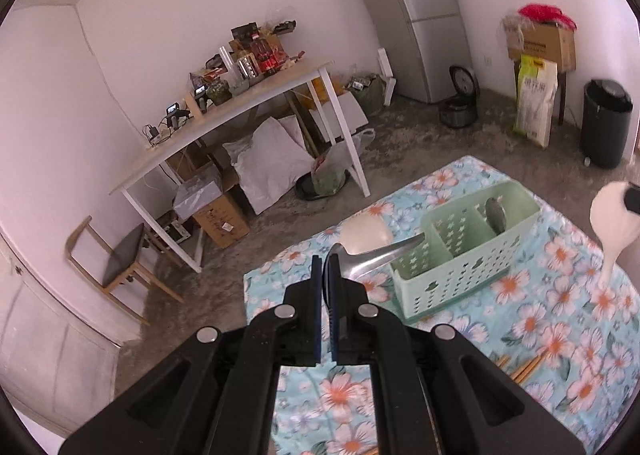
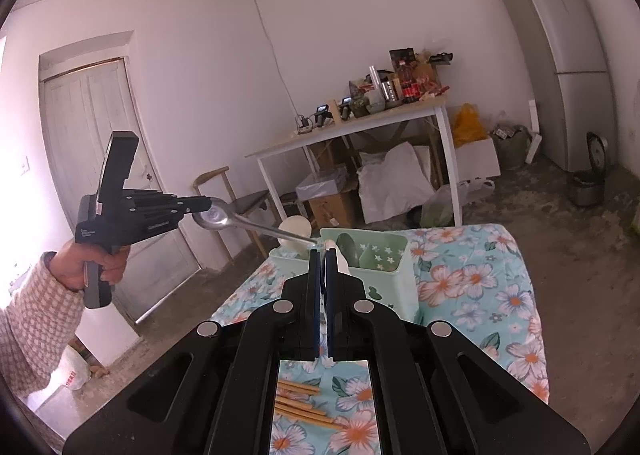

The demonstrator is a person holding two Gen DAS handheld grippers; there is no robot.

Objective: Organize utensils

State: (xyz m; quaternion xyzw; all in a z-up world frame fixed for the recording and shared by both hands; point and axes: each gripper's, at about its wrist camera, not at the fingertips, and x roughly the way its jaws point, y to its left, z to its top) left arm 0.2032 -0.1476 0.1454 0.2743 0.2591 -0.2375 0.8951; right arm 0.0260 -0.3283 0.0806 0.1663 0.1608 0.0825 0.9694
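The left gripper [image 1: 327, 267] is squeezed shut on the bowl end of a metal spoon [image 1: 376, 255]. The spoon's handle sticks out toward the green basket [image 1: 460, 279], and its tip is near the basket's rim. In the right wrist view, a hand [image 2: 94, 265] in a checked sleeve [image 2: 36, 319] holds this gripper up in the air, left of the table. The right gripper [image 2: 323, 255] is shut on a white spoon [image 2: 340, 259], which pokes out over the basket. The basket stands on a flowery cloth [image 1: 560, 335] and has parts inside. A dark spoon [image 1: 495, 211] already stands in one part. A white bowl [image 1: 366, 235] sits on the cloth just beside the basket. Some wooden chopsticks [image 2: 304, 403] lie on the cloth, near the right gripper.
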